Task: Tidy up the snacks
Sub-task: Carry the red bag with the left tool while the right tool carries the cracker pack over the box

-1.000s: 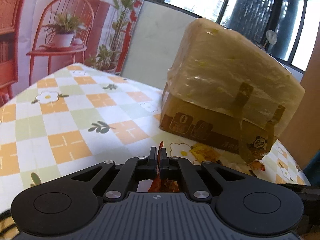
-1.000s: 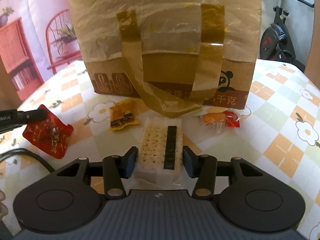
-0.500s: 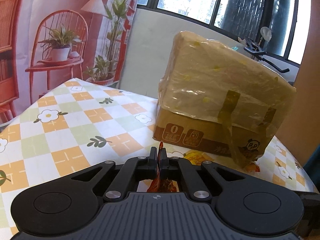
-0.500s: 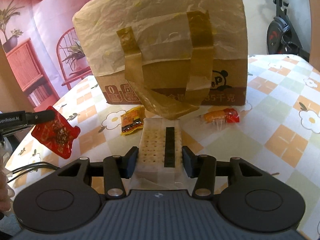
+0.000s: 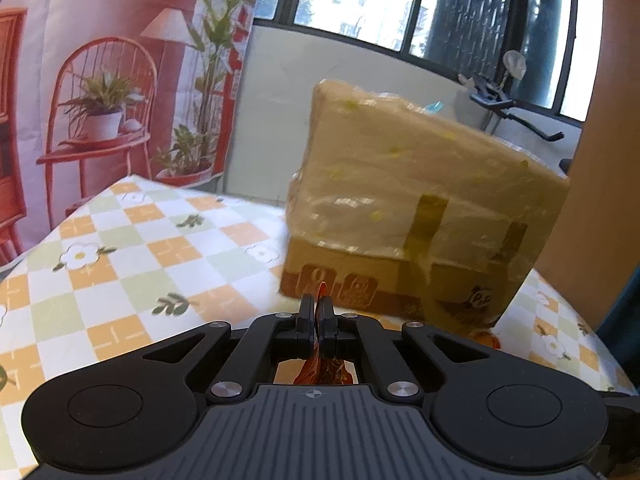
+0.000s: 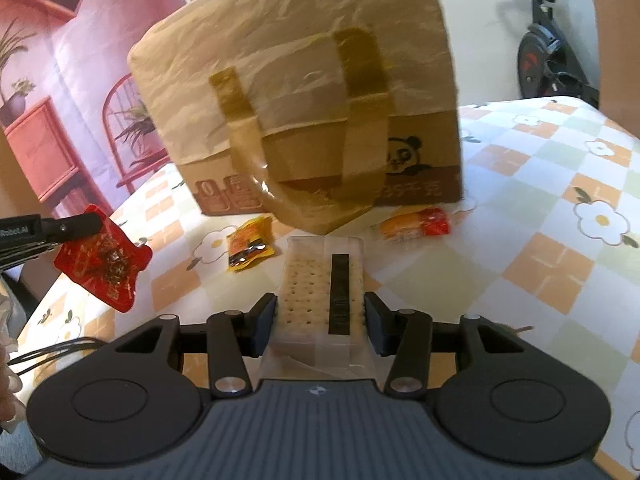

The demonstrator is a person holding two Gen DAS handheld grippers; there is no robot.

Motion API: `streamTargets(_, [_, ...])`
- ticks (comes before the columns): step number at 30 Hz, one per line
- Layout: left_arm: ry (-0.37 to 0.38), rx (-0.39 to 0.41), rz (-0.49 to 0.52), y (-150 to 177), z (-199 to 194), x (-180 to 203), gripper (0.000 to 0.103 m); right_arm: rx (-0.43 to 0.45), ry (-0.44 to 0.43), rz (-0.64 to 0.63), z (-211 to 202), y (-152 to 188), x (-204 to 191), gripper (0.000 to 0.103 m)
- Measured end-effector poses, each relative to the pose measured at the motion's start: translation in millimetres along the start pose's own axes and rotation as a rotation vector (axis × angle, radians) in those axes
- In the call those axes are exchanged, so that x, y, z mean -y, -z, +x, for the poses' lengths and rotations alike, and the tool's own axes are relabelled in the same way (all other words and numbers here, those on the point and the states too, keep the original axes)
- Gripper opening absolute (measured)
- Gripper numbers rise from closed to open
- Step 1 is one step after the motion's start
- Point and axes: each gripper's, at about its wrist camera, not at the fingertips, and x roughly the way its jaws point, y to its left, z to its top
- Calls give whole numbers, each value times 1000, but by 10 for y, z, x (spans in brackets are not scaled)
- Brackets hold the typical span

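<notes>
A: In your left wrist view, the left gripper (image 5: 318, 312) has its jaws pressed together on a thin red snack packet (image 5: 322, 372), seen only edge-on at lower centre.

B: Your right wrist view shows that red packet flat, hanging at middle left. There the right gripper (image 6: 320, 316) clamps a clear cracker pack (image 6: 320, 280) at half width. A yellow snack (image 6: 248, 248) and an orange-red snack (image 6: 416, 224) lie on the checkered tablecloth (image 6: 552, 240), just below the brown bag (image 6: 304, 92).
</notes>
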Motion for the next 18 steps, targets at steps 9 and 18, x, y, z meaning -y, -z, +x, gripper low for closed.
streamTargets(9, [83, 92, 23, -365, -29, 189, 3, 17, 84, 48, -311, -47, 256, 49])
streamTargets(18, [149, 117, 44, -510, 53, 374, 3, 111, 72, 127, -684, -141, 371, 49])
